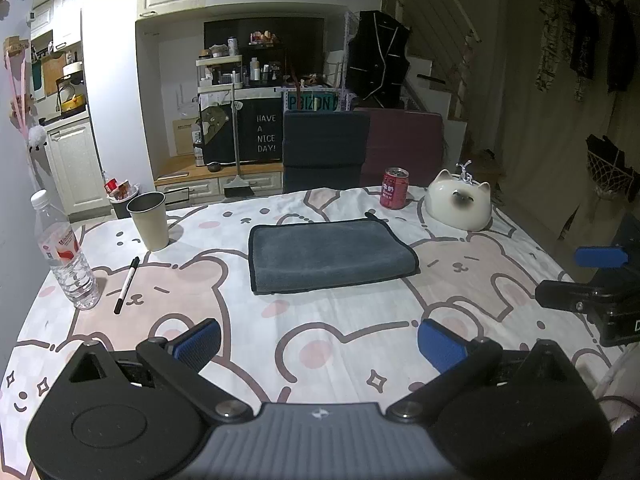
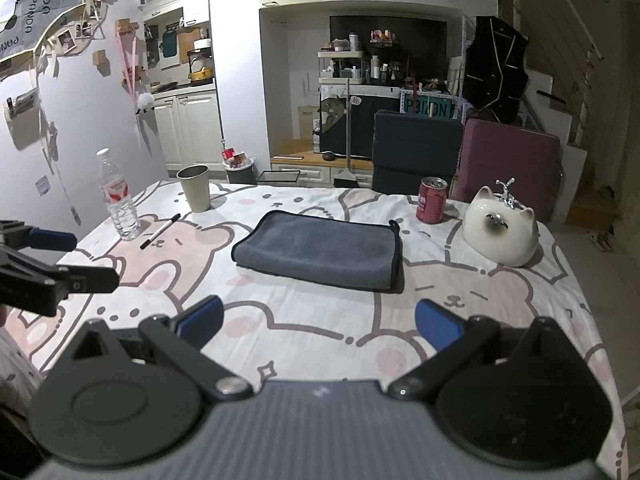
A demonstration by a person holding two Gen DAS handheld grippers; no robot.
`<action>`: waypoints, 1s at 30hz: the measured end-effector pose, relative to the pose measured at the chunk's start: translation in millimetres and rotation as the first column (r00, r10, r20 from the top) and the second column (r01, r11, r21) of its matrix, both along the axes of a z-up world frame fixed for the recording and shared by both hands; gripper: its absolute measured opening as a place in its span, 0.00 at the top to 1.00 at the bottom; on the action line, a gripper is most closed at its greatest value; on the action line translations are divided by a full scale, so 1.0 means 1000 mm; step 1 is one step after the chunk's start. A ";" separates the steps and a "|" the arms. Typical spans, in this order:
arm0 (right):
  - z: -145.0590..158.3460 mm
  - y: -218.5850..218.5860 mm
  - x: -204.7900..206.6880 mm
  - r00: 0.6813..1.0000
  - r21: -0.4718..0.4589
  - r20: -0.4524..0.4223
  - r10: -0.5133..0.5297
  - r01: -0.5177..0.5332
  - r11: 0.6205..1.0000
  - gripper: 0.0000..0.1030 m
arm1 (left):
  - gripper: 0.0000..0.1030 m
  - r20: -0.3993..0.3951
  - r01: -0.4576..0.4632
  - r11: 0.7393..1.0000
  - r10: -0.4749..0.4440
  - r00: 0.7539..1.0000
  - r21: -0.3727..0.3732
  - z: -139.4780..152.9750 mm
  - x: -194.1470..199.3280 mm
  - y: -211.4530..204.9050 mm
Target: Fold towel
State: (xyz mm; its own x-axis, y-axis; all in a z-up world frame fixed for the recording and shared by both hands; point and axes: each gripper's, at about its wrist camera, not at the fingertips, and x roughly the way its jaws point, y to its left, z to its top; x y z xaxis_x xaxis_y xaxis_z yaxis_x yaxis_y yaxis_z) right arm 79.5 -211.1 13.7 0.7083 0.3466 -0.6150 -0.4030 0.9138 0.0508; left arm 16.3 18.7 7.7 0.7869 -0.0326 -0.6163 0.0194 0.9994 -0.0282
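A: Folded grey microfibre towel with black edging (image 1: 330,254) flat mid-table on the bear-print pink and white tablecloth (image 1: 344,320), loop tab at the far right corner.

B: Left gripper (image 1: 320,344) hovering at the near edge, blue pads spread wide, nothing between them. Right gripper (image 2: 318,320) likewise released, empty, well apart from the towel.

A: Far left: clear plastic water bottle with a red and white label (image 1: 64,256), print too small to read. Just beside it, black marker pen (image 1: 127,285) lying on the cloth.

B: Beige paper cup with a dark rim (image 1: 149,220) farther back, upright. Red drinks can (image 2: 431,200) at the far right, white characters, unreadable.

A: White ceramic cat-face ornament (image 2: 502,232) right of the can, silver piece on top.

B: Readable writing beyond the table: "HAVE A NICE DAY!" on a black cloth panel (image 1: 266,134); a teal sign (image 1: 312,103) starting "POIZON", end cut off.

A: Left wall in the right wrist view: "PANDA" repeated on a grey hanging (image 2: 38,0).
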 end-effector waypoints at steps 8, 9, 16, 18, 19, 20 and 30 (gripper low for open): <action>0.000 0.000 0.000 1.000 0.000 0.000 0.000 0.000 1.000 0.00 | 0.00 0.000 0.001 1.000 -0.001 1.000 -0.001 0.000 0.000 0.000; 0.000 0.000 0.000 1.000 0.000 0.000 0.000 0.000 1.000 0.00 | 0.00 0.001 0.001 1.000 -0.001 1.000 -0.001 0.000 0.000 0.000; 0.000 -0.001 -0.001 1.000 0.000 -0.001 -0.001 0.001 1.000 0.00 | 0.00 0.000 0.003 1.000 -0.003 1.000 -0.004 -0.001 0.001 -0.001; 0.000 -0.001 0.000 1.000 0.000 0.000 0.000 0.000 1.000 0.00 | 0.00 0.000 0.002 1.000 -0.002 1.000 -0.003 -0.001 0.001 -0.001; 0.000 -0.001 0.000 1.000 0.000 0.000 0.000 0.000 1.000 0.00 | 0.00 0.000 0.002 1.000 -0.002 1.000 -0.004 -0.001 0.001 -0.002; 0.000 -0.001 0.000 1.000 0.000 -0.001 -0.001 0.001 1.000 0.00 | 0.00 -0.001 0.002 1.000 -0.002 1.000 -0.003 -0.001 0.001 -0.001; 0.000 -0.001 0.000 1.000 0.000 -0.001 0.000 0.000 1.000 0.00 | 0.00 -0.001 0.002 1.000 -0.002 1.000 -0.003 -0.001 0.001 -0.001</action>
